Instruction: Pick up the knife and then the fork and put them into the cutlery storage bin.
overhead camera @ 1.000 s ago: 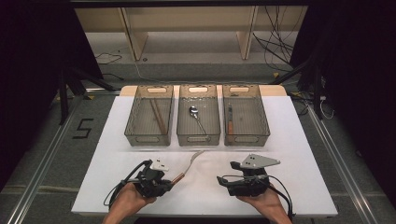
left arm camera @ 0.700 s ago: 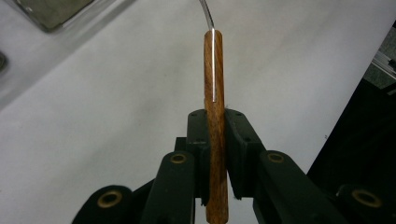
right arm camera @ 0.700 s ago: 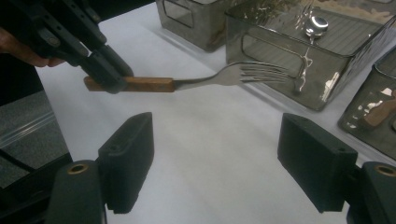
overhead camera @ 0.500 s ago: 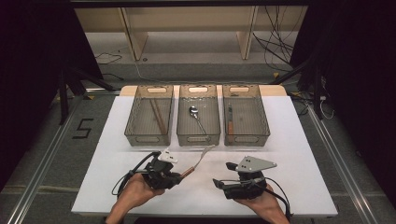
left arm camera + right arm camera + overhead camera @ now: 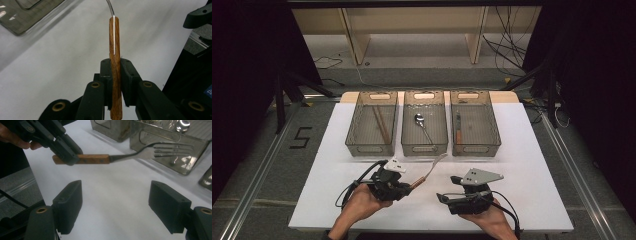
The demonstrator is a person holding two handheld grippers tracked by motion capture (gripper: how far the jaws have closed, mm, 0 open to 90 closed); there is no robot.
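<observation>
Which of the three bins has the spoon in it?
The middle bin: a metal spoon lies inside. The left bin holds wooden chopsticks instead, and the right bin holds a wooden-handled utensil.

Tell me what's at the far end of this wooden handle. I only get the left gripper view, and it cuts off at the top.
Observer: It's a fork. The right gripper view shows its tines, pointing towards the bins.
Operator: Is the right tool busy?
Observer: No, the right tool is open, with nothing between its pads.
Operator: What's in the bins ahead?
Observer: The high view shows a spoon lying in the middle bin.
</observation>
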